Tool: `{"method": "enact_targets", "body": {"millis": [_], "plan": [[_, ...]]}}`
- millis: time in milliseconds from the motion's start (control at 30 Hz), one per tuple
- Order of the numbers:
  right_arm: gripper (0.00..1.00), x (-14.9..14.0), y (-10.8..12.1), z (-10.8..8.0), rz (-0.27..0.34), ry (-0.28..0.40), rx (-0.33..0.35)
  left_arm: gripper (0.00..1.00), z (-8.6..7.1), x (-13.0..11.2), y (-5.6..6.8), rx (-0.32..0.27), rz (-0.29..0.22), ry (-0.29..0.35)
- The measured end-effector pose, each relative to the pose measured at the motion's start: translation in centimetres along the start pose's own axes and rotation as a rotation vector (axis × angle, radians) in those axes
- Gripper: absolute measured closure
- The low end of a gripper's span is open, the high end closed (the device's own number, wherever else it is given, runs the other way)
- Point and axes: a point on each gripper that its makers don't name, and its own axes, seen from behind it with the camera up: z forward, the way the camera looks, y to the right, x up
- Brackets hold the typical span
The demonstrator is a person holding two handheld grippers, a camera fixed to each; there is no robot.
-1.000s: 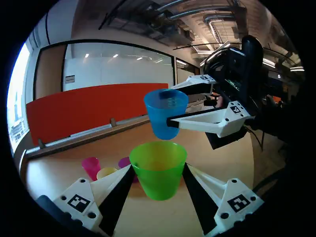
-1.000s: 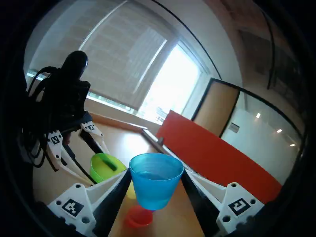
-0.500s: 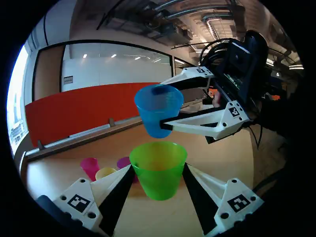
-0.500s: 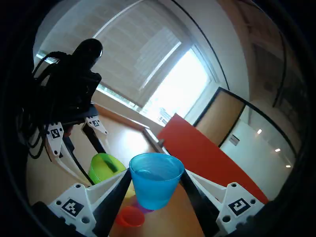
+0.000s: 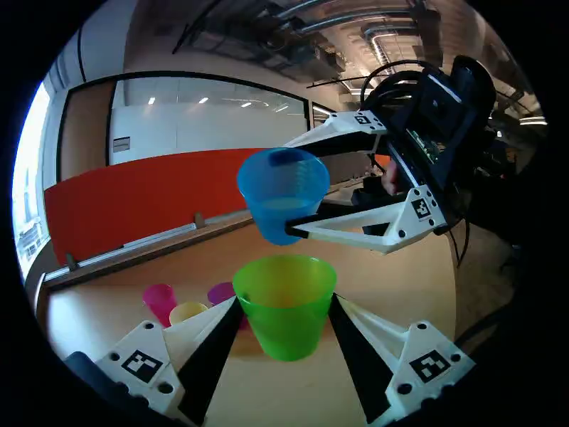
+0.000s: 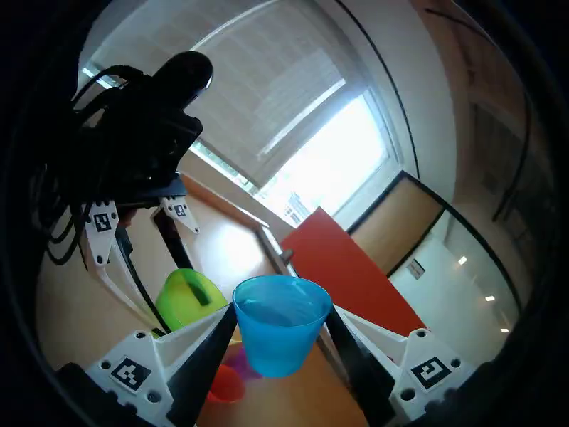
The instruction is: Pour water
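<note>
Nearest: left hand-held gripper (image 5: pixel 284 300) closed on green cup (image 5: pixel 284 317), both fingers pressed to its sides, cup upright, held off the surface (image 5: pixel 398 277).

Just above and behind it: right hand-held gripper (image 5: pixel 299 186) clamped on blue cup (image 5: pixel 281 196).

Change over the last second:
- In left gripper view, blue cup slides left and climbs a little. It sat up and right of the green rim; it now hangs almost straight over it, still apart.
- Its mouth leans further over.
- In right gripper view the room rolls steadily, window and orange panel swinging steeper: right wrist is rotating.
- Green cup holds position throughout.

Reading: alignment done, tilt begun, pour about to start. No stream visible yet; water sits in the blue cup, pale band low in its wall.

Beyond, on the surface short of its far edge: pink cup (image 5: pixel 158 297), yellow cup (image 5: pixel 186 311), purple cup (image 5: pixel 222 292), clustered, idle. Orange panel (image 5: pixel 142 199) runs along the far edge.

Hard to make out:
- Green cup's interior: the left gripper view shows only its outer wall. Right gripper view looks into it, but a dark streak there may be a finger seen through the plastic. Cannot tell if any water is in it.
- Gap between the two rims cannot be judged under fisheye.
- Small cups partly cut off behind left finger and green cup.
- Person holding the right hand-held gripper mostly lost in shadow.
</note>
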Motion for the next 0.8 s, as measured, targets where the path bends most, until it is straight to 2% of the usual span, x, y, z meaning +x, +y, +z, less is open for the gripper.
{"method": "enact_targets", "body": {"millis": [800], "plan": [[0.08,-0.13,0.66,0.27,-0.185,-0.031,0.011,0.16,0.15,0.3,0.68,-0.015,0.009,0.007]]}}
